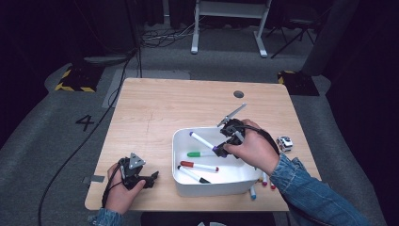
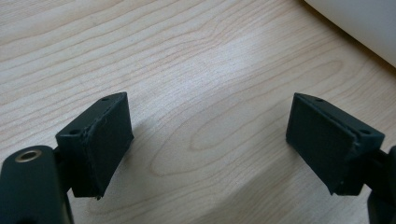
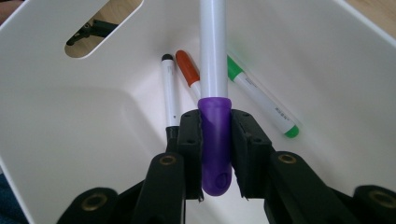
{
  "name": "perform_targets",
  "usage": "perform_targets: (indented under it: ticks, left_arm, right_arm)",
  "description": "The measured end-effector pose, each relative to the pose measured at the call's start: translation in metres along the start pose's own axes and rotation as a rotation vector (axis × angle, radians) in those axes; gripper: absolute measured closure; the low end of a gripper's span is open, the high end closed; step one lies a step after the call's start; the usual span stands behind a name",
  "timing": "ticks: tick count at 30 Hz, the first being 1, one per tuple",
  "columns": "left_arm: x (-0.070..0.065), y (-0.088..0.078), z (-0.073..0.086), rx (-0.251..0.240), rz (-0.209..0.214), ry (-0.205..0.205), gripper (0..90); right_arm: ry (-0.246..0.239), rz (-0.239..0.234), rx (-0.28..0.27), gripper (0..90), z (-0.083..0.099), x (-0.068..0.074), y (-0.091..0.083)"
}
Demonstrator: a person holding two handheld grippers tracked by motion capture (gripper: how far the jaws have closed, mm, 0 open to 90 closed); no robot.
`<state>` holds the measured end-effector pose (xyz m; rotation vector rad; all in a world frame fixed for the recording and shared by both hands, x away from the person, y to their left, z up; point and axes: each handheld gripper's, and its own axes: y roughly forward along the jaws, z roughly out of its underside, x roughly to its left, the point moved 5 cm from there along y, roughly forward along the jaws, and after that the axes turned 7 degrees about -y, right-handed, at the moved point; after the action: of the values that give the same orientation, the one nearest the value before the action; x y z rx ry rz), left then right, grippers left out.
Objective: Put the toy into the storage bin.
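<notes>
My right gripper (image 3: 215,154) is shut on the purple cap of a white marker (image 3: 214,56), holding it inside the white bin (image 3: 56,121). From above, that purple-capped marker (image 1: 202,141) slants over the bin (image 1: 176,162), with the right gripper (image 1: 221,148) at its lower end. On the bin floor lie a green marker (image 1: 200,154), a red marker (image 1: 198,166) and a black-tipped marker (image 1: 193,174). My left gripper (image 1: 151,178) rests on the table left of the bin, jaws open and empty (image 2: 210,140) over bare wood.
Several markers (image 1: 263,181) lie on the table just outside the bin's right front corner. A small white and black object (image 1: 284,143) sits right of the bin. The table's (image 1: 155,108) far half is bare wood with a dark round hole (image 1: 238,93).
</notes>
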<state>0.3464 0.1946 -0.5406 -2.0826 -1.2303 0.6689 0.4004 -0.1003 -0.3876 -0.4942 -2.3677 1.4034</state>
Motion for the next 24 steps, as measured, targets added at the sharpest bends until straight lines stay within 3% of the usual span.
perform_targets:
  ticks: [13, 16, 22, 24]
  left_arm:
    - [0.000, 0.000, 0.000, 0.001, -0.002, 0.001, 14.6]
    - [0.000, 0.000, 0.000, 0.001, -0.002, 0.001, 14.6]
    - [0.000, 0.000, 0.000, 0.001, -0.001, 0.000, 14.6]
    - [0.000, 0.000, 0.000, 0.002, -0.002, 0.001, 14.6]
  right_arm:
    - [0.014, -0.021, 0.092, 74.9, -0.012, -0.002, 0.027]
    - [-0.006, -0.019, 0.086, 74.9, -0.015, 0.000, 0.030]
    - [0.000, -0.030, 0.038, 75.0, -0.023, 0.005, 0.028]
    - [-0.008, -0.020, 0.049, 75.0, -0.023, 0.005, 0.028]
